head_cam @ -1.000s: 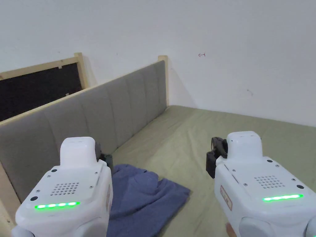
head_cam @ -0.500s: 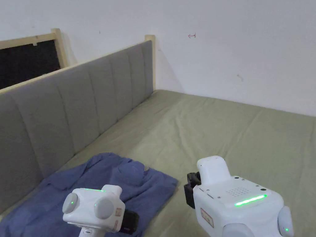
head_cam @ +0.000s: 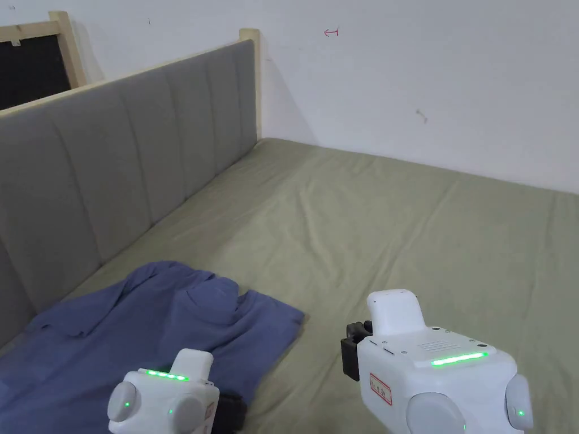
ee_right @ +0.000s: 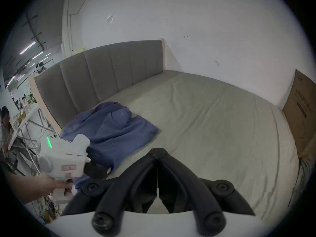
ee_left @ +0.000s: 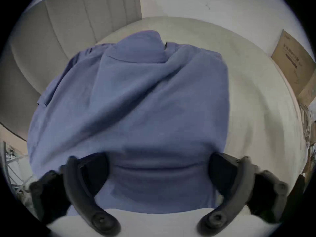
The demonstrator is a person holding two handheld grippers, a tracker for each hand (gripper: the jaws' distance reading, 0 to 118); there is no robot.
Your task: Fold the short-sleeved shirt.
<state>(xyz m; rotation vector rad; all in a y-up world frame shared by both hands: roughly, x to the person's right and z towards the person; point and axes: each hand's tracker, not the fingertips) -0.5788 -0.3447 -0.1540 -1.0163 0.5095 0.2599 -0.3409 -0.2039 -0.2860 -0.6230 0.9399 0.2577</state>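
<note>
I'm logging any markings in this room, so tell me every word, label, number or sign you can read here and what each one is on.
None can be read.
Cardboard box: dark print, too blurred to read.
Right gripper: red-bordered sticker on its white housing, too small to read.
Left gripper: pinkish sticker on its housing, blurred.
Wall: a small red arrow-like mark, no letters.

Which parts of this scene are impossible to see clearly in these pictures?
- Head view: the shirt's near edge is covered by the left gripper and cut by the frame.
- Left gripper view: the shirt covers the bed beneath; motion blur smears its folds.
- Right gripper view: box cut by the lens rim.
</note>
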